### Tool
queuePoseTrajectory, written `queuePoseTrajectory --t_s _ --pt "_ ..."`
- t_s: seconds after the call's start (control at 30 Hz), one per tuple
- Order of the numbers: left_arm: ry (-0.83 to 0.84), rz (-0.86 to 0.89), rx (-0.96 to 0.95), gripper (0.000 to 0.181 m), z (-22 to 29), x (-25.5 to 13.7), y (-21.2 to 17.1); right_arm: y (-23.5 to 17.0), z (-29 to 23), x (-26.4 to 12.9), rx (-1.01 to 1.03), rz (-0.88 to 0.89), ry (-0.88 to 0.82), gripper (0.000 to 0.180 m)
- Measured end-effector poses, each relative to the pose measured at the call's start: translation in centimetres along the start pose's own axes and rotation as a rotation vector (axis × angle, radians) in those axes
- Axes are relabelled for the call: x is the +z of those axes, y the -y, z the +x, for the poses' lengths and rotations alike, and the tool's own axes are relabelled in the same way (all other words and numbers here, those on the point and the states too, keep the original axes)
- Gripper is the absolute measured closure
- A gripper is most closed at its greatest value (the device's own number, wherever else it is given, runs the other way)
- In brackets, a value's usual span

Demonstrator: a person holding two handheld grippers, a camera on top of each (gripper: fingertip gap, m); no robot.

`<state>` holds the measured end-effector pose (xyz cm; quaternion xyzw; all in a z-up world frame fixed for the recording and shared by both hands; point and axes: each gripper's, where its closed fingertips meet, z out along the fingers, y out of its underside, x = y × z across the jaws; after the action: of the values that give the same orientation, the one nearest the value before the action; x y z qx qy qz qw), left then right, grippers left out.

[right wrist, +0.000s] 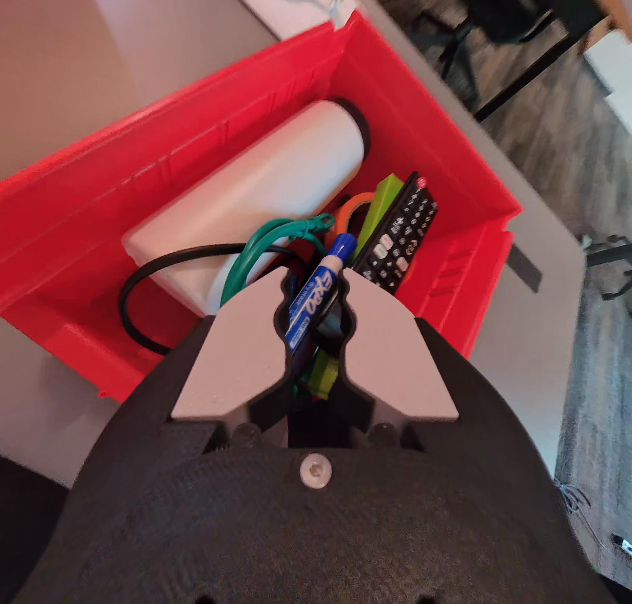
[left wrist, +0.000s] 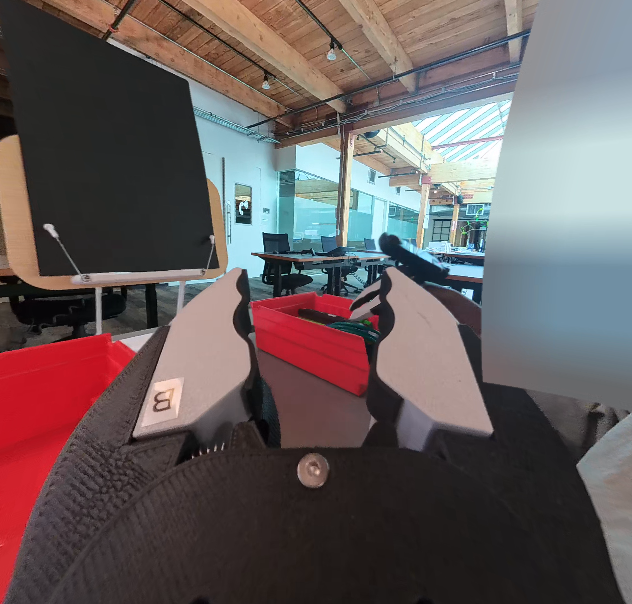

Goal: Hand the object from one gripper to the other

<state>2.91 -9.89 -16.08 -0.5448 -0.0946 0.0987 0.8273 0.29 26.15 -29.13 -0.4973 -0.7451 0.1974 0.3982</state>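
The right gripper (right wrist: 314, 273) points down into a red plastic bin (right wrist: 410, 85) and its jaws are clenched on a blue whiteboard marker with a blue cap (right wrist: 316, 288), which stands tilted between the grey fingers (right wrist: 239, 341). The marker's lower end is hidden behind them. Around it lie a green cable (right wrist: 273, 242), a black remote control (right wrist: 398, 237) and a white cylinder (right wrist: 260, 184). The left gripper (left wrist: 314, 280) is held level above the grey table (left wrist: 307, 392), jaws released and holding nothing. Another red bin (left wrist: 44, 399) is cut off at its left.
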Motion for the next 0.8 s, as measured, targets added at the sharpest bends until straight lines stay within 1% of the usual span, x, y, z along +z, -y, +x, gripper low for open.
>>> queuePoseTrajectory --t_s 0.03,0.1,0.2,0.27,0.3,0.37,0.43,0.5,0.57,0.67,0.73,0.8 --pt "0.009 -0.006 0.008 0.107 -0.3 -0.2 0.1 0.5 0.4 -0.6 0.005 0.043 -0.030 0.153" --pt "0.037 -0.030 0.027 0.107 -1.1 -0.7 0.2 1.7 0.9 -2.0 0.026 0.149 -0.084 0.147" --pt "0.096 -0.073 0.056 0.107 -2.7 -1.7 0.4 3.5 1.5 -4.9 0.083 0.345 -0.177 0.130" --pt "0.136 -0.096 0.064 0.107 -3.8 -2.4 0.5 4.7 1.5 -7.2 0.144 0.492 -0.224 0.117" --pt "0.157 -0.105 0.067 0.107 -4.4 -2.8 0.6 5.2 1.3 -8.4 0.174 0.569 -0.233 0.108" --pt "0.194 -0.123 0.075 0.107 -5.4 -3.5 0.6 5.8 0.2 -10.5 0.244 0.709 -0.213 0.091" --pt "0.226 -0.142 0.081 0.107 -6.3 -4.1 0.7 6.1 -1.4 -12.3 0.326 0.841 -0.145 0.071" --pt "0.252 -0.151 0.087 0.107 -7.0 -4.7 0.8 6.3 -3.2 -14.2 0.402 0.982 -0.060 0.060" --pt "0.261 -0.152 0.083 0.107 -7.6 -5.1 1.0 5.7 -4.4 -15.7 0.490 1.090 0.008 0.057" --pt "0.201 -0.210 0.091 0.108 -8.5 -5.1 1.1 5.2 -4.5 -17.2 0.561 1.185 0.070 0.061" --pt "0.115 -0.304 0.075 0.109 -9.0 -4.7 1.0 5.4 -3.8 -17.9 0.593 1.214 0.089 0.062" --pt "-0.010 -0.423 0.033 0.111 -9.1 -4.2 0.9 5.2 -3.7 -18.6 0.599 1.244 0.096 0.065"
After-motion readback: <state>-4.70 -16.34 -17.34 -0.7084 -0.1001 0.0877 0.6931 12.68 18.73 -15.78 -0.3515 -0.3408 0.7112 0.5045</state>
